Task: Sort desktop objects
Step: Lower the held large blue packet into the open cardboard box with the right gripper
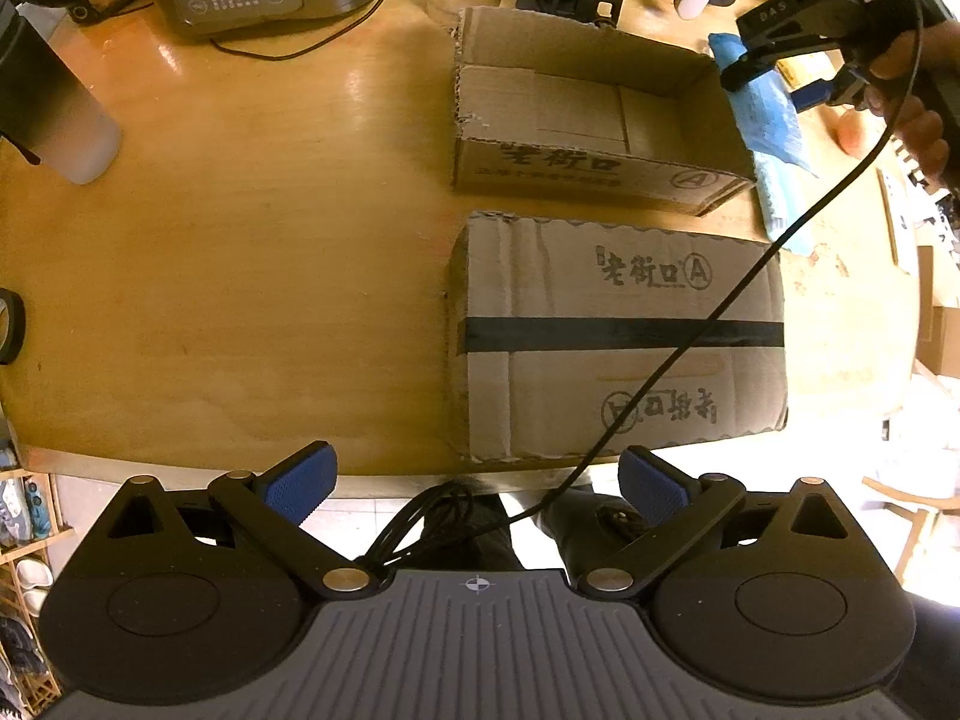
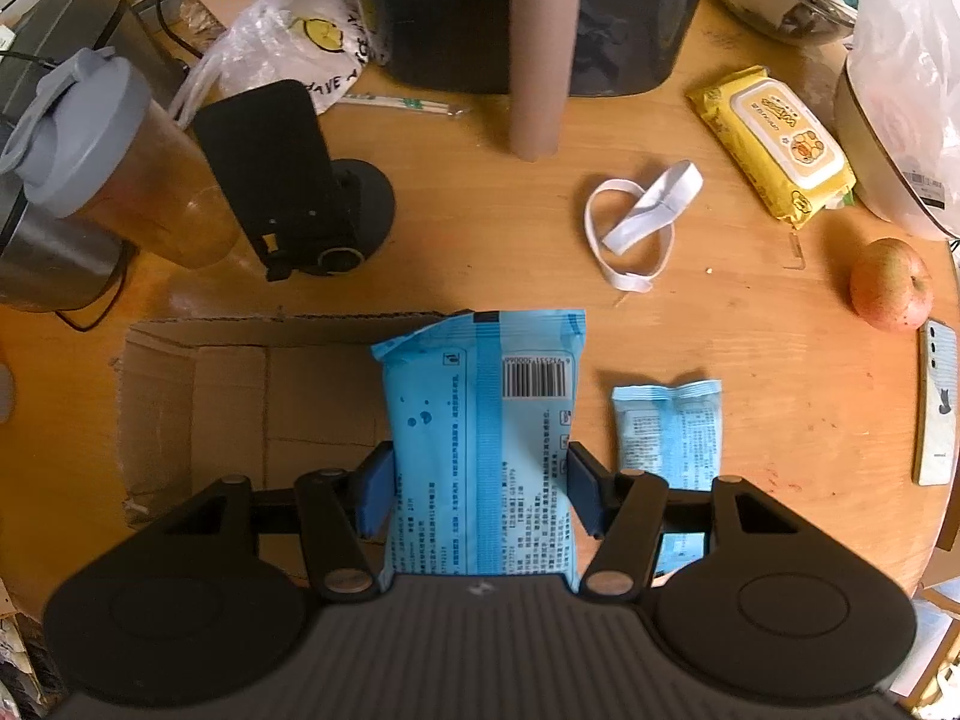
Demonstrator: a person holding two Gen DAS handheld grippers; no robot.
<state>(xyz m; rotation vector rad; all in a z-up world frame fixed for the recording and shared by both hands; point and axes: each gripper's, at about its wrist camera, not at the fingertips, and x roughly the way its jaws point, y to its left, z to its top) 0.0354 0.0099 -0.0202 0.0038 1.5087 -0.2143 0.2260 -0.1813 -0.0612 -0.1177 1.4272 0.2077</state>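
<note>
Clamped between the right gripper's [image 2: 480,495] pads, a blue wipes pack [image 2: 480,420] hangs over the empty open cardboard box [image 2: 198,408], while the left gripper [image 1: 477,489] stands apart, holding nothing.

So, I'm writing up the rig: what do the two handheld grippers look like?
Both match: the left gripper and right gripper have ribbed grey bodies, black linkage arms with silver pivots, and blue textured pads. A black cable trails from the right one.

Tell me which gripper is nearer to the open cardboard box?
Right. The right gripper holds the blue pack at the edge of the open cardboard box; the left gripper hangs open beyond the taped box.
</note>
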